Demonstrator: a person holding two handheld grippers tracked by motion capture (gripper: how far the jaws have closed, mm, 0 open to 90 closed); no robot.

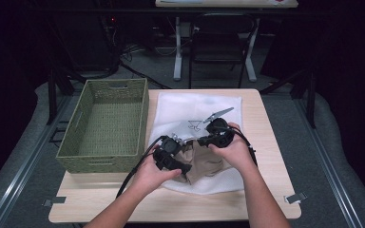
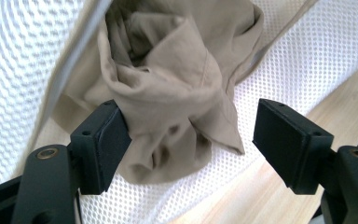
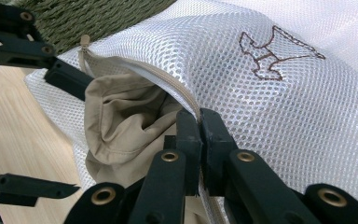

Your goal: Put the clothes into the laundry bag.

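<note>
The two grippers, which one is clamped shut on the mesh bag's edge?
The right gripper, pinching the white mesh bag's zipper edge. The left gripper stands open around the beige garment.

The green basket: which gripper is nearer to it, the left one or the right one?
Left. The left gripper is beside the green basket, close to its right wall, over the beige cloth. The right gripper is farther right, shut on the white mesh bag at its zipper edge.

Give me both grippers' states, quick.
Left gripper: open, garment between the jaws, not pinched.
Right gripper: shut on the mesh bag edge.
</note>
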